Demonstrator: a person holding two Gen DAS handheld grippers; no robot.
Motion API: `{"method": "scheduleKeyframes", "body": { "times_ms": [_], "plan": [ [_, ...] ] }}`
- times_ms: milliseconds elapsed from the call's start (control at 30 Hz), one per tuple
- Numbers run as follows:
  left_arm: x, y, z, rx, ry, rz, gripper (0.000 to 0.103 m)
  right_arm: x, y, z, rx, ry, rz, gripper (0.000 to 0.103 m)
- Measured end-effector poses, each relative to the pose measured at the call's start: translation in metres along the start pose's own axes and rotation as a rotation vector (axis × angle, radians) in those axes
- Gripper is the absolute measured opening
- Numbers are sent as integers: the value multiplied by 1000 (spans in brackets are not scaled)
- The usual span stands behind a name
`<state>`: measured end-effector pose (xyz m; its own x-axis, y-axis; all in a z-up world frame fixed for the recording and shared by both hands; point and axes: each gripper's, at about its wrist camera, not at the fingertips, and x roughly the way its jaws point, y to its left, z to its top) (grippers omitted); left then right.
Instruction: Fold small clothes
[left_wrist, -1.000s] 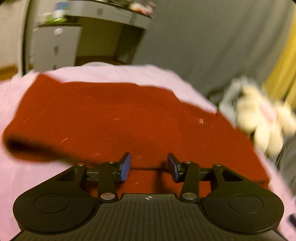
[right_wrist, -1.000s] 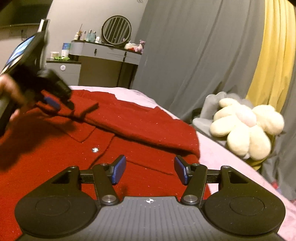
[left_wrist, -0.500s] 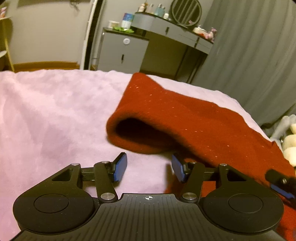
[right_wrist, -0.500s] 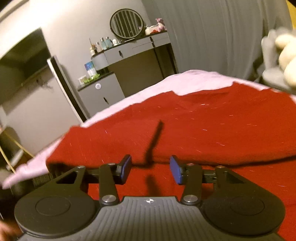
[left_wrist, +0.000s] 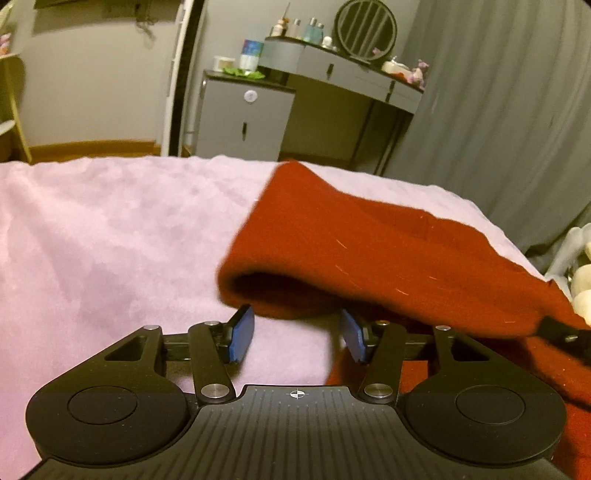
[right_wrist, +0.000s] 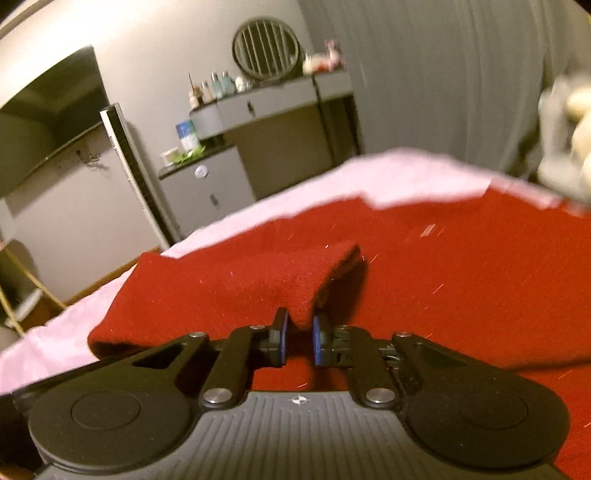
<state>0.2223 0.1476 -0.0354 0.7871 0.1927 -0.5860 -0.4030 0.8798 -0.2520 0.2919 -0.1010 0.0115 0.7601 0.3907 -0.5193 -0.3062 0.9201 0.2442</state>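
A: Largest item?
B: Bed cover (left_wrist: 110, 236), pale pink, plush, filling the lower field in both views.

A: Next?
B: Curtain (left_wrist: 498, 122), grey, hanging at the right behind the bed.

A: The garment?
B: Red sweater (left_wrist: 369, 251), knit, lying on the bed cover. In the left view its open cuff end faces the camera, just ahead of the tongs. In the right view a fold of it (right_wrist: 258, 280) rises from the flat body of the garment toward the tongs.

A: Furniture?
B: Dressing table (left_wrist: 343, 74), grey, with bottles and a round mirror (left_wrist: 365, 33) on top. Beside it a low cabinet (left_wrist: 243, 118), grey, one round knob.

A: Left gripper (left_wrist: 295, 334)?
B: Blue pads spread wide, nothing between them; the sweater's cuff sits just beyond the tips.

A: Right gripper (right_wrist: 298, 339)?
B: Pads drawn close together, pinching the raised fold of the sweater between them.

A: Smallest entry?
B: Plush toy (right_wrist: 569, 147), cream and grey, blurred, at the right edge beyond the bed.
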Motion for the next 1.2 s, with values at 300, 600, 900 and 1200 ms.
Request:
{"method": "scheduleKeyframes", "body": {
  "times_ms": [300,600,900,1200],
  "plan": [
    [0,-16,-10,41,-2,9,55,-16,-70,3,-63,49,-372,19],
    [-1,-34,-27,65,-22,-86,73,-5,-101,2,163,41,-266,34],
    [4,-35,-43,59,-63,-109,85,-5,-78,25,-108,-39,-419,14],
    [7,-33,-43,61,-69,-123,89,-22,-111,10,-120,-3,-568,14]
  ]
}}
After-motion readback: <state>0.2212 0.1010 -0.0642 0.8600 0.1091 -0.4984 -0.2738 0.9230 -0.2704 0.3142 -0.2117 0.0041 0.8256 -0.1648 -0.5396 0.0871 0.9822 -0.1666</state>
